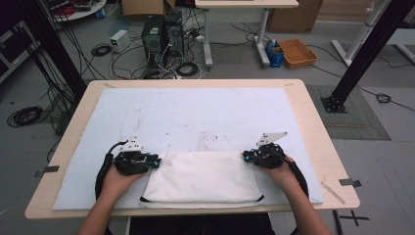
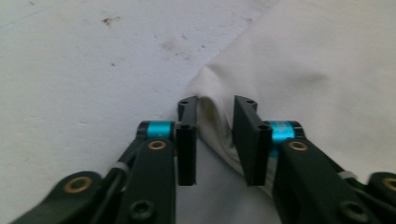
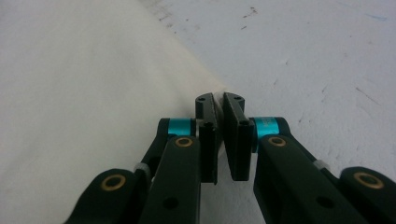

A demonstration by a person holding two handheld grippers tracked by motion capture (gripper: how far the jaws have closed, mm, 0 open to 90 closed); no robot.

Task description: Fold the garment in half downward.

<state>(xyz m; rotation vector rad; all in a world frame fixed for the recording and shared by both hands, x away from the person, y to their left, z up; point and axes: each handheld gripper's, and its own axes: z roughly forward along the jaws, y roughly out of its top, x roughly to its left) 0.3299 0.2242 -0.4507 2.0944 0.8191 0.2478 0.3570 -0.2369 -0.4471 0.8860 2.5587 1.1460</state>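
Fingers of left gripper nearly closed, pinching a bunched fold at the far-left corner of white cloth. Right gripper fingers almost together, thin cloth edge apparently nipped at far-right corner. Cloth lying folded, flat on pale mat at near edge of desk, between both hands. Both corners gripped; lifting, unfolding or further folding judged not yet begun.

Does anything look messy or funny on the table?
Mostly tidy. The folded white cloth with dark trim lies flat, but the pale sheet covering the table has dark smudges just beyond it. At the left gripper, the cloth's corner is bunched up between the jaws.
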